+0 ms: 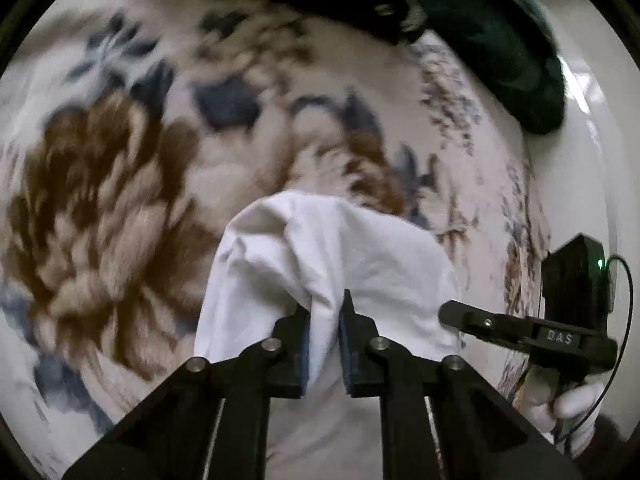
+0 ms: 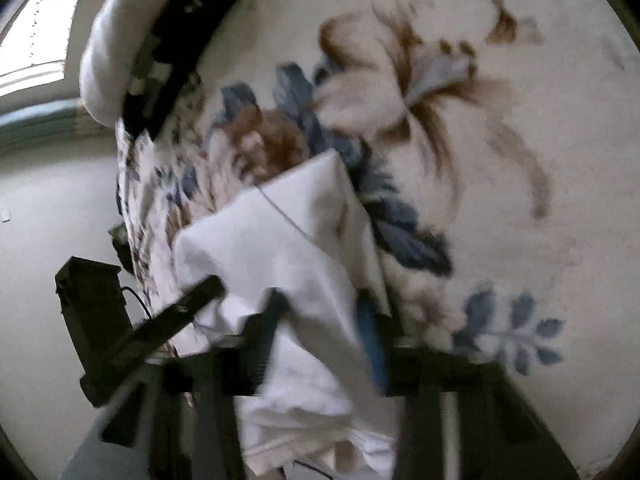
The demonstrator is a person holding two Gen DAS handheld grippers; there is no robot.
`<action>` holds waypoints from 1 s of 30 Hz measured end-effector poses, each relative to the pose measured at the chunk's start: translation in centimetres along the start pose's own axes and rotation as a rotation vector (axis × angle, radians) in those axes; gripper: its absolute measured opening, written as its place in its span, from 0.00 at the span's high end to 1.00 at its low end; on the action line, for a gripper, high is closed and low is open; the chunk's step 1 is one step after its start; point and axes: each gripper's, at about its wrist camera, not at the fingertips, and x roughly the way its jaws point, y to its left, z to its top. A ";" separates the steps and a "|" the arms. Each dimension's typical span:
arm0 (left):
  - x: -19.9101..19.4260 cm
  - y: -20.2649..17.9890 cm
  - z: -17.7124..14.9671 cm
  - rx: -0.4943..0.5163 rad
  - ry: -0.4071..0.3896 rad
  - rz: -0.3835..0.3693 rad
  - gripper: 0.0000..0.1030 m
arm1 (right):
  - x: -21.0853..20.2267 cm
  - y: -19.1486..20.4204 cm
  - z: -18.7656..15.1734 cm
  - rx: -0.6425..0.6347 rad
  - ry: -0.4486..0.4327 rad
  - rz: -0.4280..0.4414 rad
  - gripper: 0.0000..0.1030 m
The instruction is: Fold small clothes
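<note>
Garment: a small white cloth (image 1: 320, 248), bunched and creased, hangs in front of you above a floral bedspread (image 1: 120, 200), strung between your two claws.
Left claw (image 1: 324, 344): clenched on a pinched fold of the white cloth; the fabric runs up between the pads.
Right claw (image 2: 320, 340): blurred, but it looks clenched on another bunch of the same cloth, which spills over and below the fingers.
Surroundings: your gloved hand (image 1: 568, 400) shows at the right edge of the left view; a dark green item (image 1: 500, 40) lies far off on the bed.
Handling: judge it light, limp and easily wrinkled; it will sag wherever unsupported.
Where to hold: take hems or corners, not the bunched middle, so it spreads flat when laid on the bed.
</note>
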 end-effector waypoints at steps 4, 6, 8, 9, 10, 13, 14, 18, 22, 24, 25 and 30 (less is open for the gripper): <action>-0.5 0.6 2.3 -0.051 -0.034 -0.054 0.91 | -1.0 1.4 0.5 -0.028 -0.073 0.001 0.94; -0.3 1.5 3.2 -0.083 -0.046 -0.068 0.91 | -1.2 1.7 1.3 -0.014 -0.100 0.014 0.94; 0.3 2.3 4.1 -0.119 -0.049 -0.076 0.90 | -1.3 1.9 2.3 0.002 -0.123 0.025 0.94; 1.0 2.8 4.7 -0.139 -0.035 -0.085 0.90 | -1.3 2.0 2.9 0.006 -0.132 0.026 0.95; 1.6 3.2 5.0 -0.153 -0.013 -0.099 0.89 | -1.3 2.2 3.6 0.004 -0.141 0.016 0.95; 1.4 4.4 5.0 -0.213 0.023 -0.147 0.77 | -0.8 2.6 5.2 -0.009 -0.108 -0.033 0.94; 0.4 4.5 4.4 -0.215 0.013 -0.136 0.69 | -1.0 2.4 5.3 0.010 -0.087 -0.024 0.94; -3.6 3.7 1.0 -0.200 -0.041 -0.056 0.60 | -3.1 2.5 3.3 -0.009 -0.104 -0.112 0.65; -5.0 2.0 -2.8 -0.204 -0.032 0.043 0.60 | -4.8 4.0 -1.3 -0.063 -0.129 -0.117 0.65; -5.1 2.1 -5.0 -0.287 -0.016 0.027 0.60 | -4.7 4.5 -3.2 -0.065 -0.118 -0.135 0.65; -5.1 2.3 -6.0 -0.340 -0.011 0.004 0.60 | -4.7 4.4 -4.0 -0.044 -0.111 -0.125 0.65; -3.3 3.5 -8.3 -0.545 0.013 -0.157 0.60 | -3.3 2.2 -7.4 0.100 -0.037 -0.045 0.65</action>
